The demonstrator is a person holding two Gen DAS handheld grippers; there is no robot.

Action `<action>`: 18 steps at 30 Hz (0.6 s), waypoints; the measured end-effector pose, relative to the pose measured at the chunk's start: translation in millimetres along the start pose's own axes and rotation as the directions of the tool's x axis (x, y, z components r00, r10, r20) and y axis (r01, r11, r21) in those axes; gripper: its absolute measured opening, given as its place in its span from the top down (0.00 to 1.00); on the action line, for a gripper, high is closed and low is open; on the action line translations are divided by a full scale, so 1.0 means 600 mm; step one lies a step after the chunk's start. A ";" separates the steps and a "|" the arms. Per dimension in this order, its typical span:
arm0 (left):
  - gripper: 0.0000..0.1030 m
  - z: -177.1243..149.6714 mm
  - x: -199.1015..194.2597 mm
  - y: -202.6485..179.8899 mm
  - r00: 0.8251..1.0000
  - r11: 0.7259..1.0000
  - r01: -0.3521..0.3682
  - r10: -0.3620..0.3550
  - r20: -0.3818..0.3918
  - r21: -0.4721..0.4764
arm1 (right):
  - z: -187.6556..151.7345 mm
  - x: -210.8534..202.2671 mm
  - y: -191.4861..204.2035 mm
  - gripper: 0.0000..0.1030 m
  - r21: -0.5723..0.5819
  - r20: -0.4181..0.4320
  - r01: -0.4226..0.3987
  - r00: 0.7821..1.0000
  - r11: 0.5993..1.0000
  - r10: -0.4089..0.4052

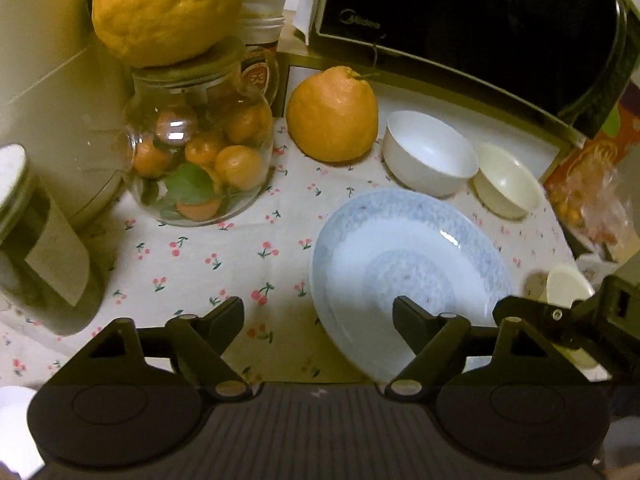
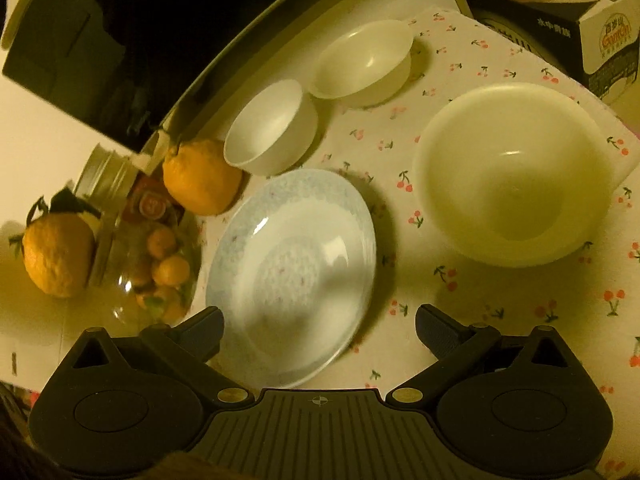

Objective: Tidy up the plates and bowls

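A cherry-print tablecloth (image 2: 480, 304) covers the counter in front of a black microwave (image 1: 460, 12). The left gripper (image 1: 318, 314) and right gripper (image 2: 318, 326) both hover wide apart over a pale blue plate (image 2: 296, 264), seemingly touching nothing. Behind the plate sit a white bowl (image 2: 270, 128), a cream bowl (image 2: 366, 62) and a large bowl (image 2: 516, 172).

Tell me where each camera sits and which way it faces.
Left wrist: on the left claw, facing the microwave; its open fingers frame the blue plate's left rim.
Right wrist: on the right claw, looking down at the large cream bowl; open fingers show.
Shared: blue plate, white bowl, small cream bowl, glass jar.
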State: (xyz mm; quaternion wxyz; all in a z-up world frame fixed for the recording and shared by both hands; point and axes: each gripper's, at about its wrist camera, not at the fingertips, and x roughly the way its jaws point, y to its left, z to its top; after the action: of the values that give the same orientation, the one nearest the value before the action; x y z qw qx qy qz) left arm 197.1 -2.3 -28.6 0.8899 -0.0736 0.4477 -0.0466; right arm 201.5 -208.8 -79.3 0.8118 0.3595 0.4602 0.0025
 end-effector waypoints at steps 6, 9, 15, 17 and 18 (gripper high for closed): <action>0.41 0.007 0.021 0.014 0.999 0.998 0.050 -0.049 0.015 -0.049 | 0.006 0.010 -0.014 0.15 0.024 0.044 -0.004 0.999 1.000 0.003; 0.50 0.008 0.030 0.019 0.998 0.996 0.064 -0.063 0.019 -0.062 | 0.009 0.015 -0.023 0.21 0.040 0.064 -0.010 0.998 0.999 0.007; 0.63 0.005 0.047 0.026 0.996 0.991 0.089 -0.089 0.007 -0.102 | 0.006 0.030 -0.037 0.46 0.090 0.071 -0.035 0.997 0.995 0.029; 0.66 0.004 0.051 0.028 0.996 0.989 0.094 -0.094 0.005 -0.114 | 0.005 0.032 -0.040 0.55 0.103 0.077 -0.044 0.996 0.994 0.036; 0.69 0.003 0.052 0.030 0.995 0.988 0.098 -0.098 0.005 -0.119 | 0.004 0.033 -0.042 0.60 0.110 0.082 -0.047 0.996 0.993 0.038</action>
State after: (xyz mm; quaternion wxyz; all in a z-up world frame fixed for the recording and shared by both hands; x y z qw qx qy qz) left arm 217.3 11.0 -55.1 0.8803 -0.1486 0.4460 -0.0636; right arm 206.6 -222.4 -108.1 0.8077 0.4141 0.4191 -0.0204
